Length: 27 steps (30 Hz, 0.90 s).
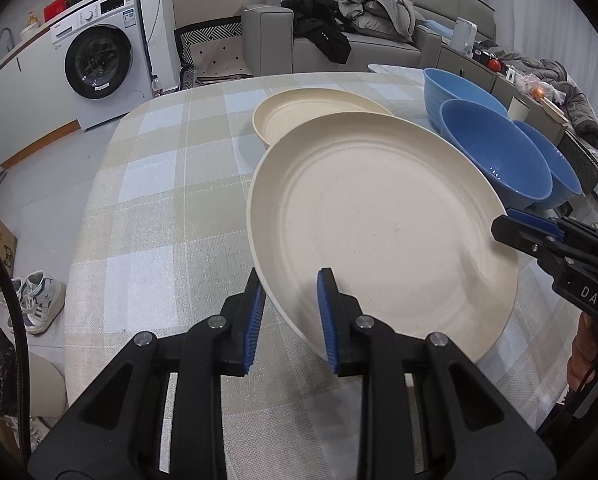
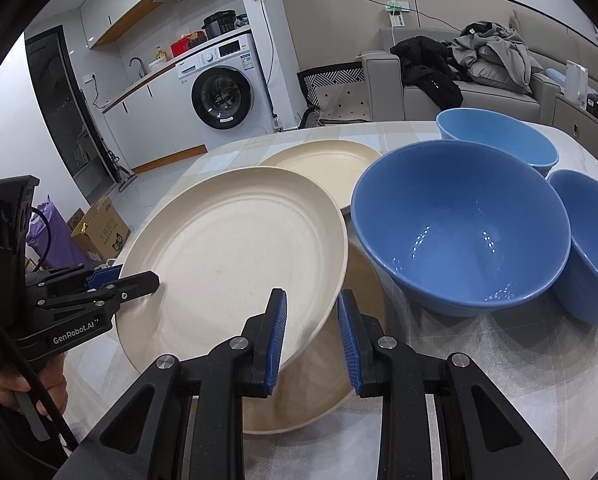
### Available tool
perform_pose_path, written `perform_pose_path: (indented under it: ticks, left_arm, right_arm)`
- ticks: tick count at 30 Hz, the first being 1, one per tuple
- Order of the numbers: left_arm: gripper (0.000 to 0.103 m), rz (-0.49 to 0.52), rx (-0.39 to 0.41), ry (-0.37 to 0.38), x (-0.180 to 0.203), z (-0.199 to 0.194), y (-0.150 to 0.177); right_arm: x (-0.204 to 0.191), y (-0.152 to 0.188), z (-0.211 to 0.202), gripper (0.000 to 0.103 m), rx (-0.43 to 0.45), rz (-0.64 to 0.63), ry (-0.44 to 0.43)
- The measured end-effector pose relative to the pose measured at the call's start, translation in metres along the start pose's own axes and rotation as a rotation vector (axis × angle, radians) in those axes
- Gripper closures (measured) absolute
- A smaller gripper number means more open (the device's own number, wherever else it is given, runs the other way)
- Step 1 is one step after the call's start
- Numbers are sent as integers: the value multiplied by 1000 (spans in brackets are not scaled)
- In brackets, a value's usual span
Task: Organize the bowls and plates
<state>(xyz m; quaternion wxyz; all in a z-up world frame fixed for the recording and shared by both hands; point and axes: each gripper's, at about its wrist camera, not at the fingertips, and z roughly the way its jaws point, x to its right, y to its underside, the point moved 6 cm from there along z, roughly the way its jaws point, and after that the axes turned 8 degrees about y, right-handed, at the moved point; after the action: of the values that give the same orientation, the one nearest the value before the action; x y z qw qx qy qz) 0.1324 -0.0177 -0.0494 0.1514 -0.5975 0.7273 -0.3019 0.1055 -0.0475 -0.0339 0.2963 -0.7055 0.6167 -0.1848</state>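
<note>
A large cream plate [image 1: 383, 220] is held tilted above the checked tablecloth; it also shows in the right wrist view [image 2: 235, 252]. My left gripper [image 1: 291, 320] straddles its near rim without clamping it. My right gripper [image 2: 311, 340] straddles the opposite rim, also open; it shows in the left wrist view [image 1: 511, 232]. Another cream plate [image 2: 319, 380] lies under the raised one. A further cream plate [image 1: 315, 112] lies farther back. Three blue bowls [image 2: 459, 224] stand to the right.
The table's left edge [image 1: 87, 208] drops to the floor with shoes [image 1: 39, 300]. A washing machine [image 1: 99, 60] and a sofa with clothes [image 1: 359, 20] stand behind. Small items [image 1: 535, 88] sit beyond the bowls.
</note>
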Motion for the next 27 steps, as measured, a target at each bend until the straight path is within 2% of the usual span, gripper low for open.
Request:
perform_pose_path:
  ticks: [27]
  left_arm:
    - [78,98,-93,-29,18,34,17]
  right_arm:
    - [20,20,15,75,-51,-9,65]
